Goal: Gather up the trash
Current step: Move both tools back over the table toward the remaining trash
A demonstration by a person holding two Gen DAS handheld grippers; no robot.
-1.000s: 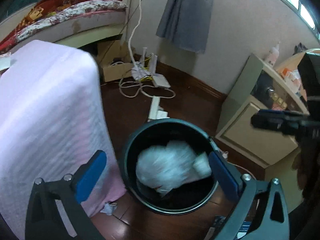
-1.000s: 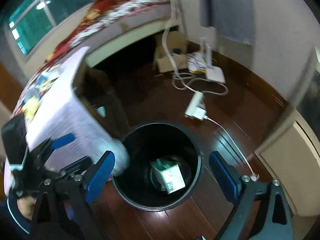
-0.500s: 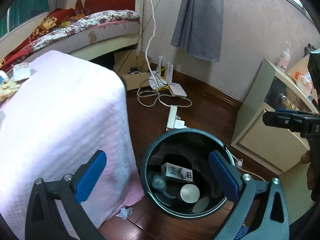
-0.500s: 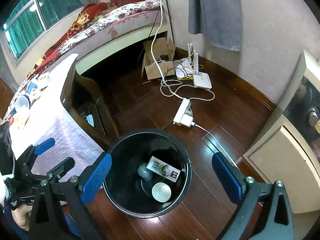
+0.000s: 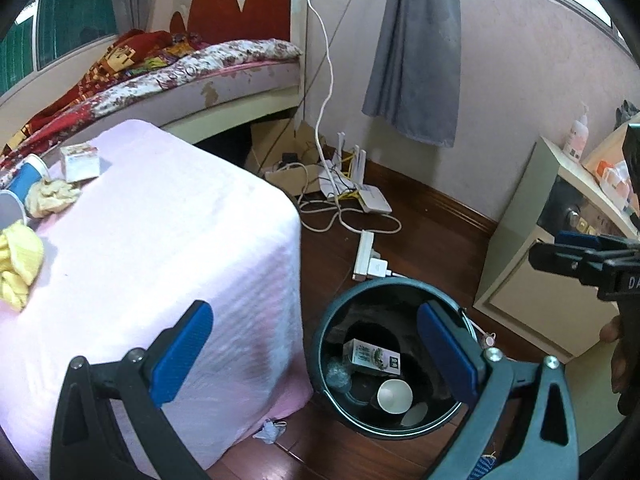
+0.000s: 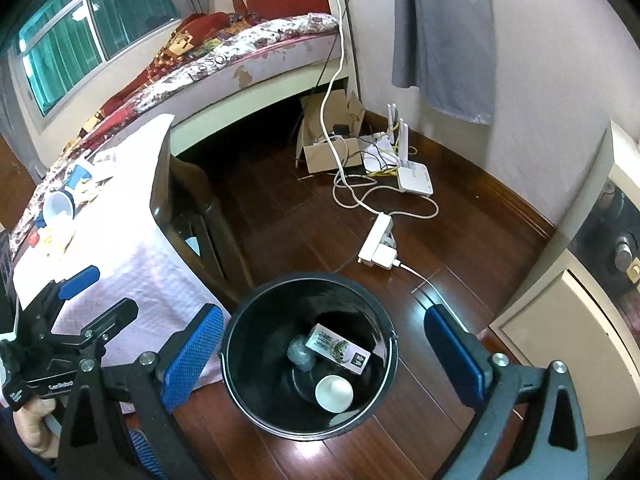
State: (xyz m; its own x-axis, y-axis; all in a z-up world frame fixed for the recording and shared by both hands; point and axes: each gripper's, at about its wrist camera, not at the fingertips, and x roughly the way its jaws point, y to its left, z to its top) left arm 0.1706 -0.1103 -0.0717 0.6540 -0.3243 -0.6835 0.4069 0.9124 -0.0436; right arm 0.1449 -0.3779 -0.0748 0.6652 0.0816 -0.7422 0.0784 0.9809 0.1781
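Hovering, both grippers open and empty | left gripper nearer table | your trash lies far left of bin

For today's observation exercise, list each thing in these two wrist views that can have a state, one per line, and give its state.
left gripper: open, empty
right gripper: open, empty
trash bin: upright, lidless, partly filled
carton in bin: lying on its side
paper cup in bin: tipped, mouth facing up
blue paper cup on table: lying on its side
small box on table: upright
power strip: on floor, charger plugged in
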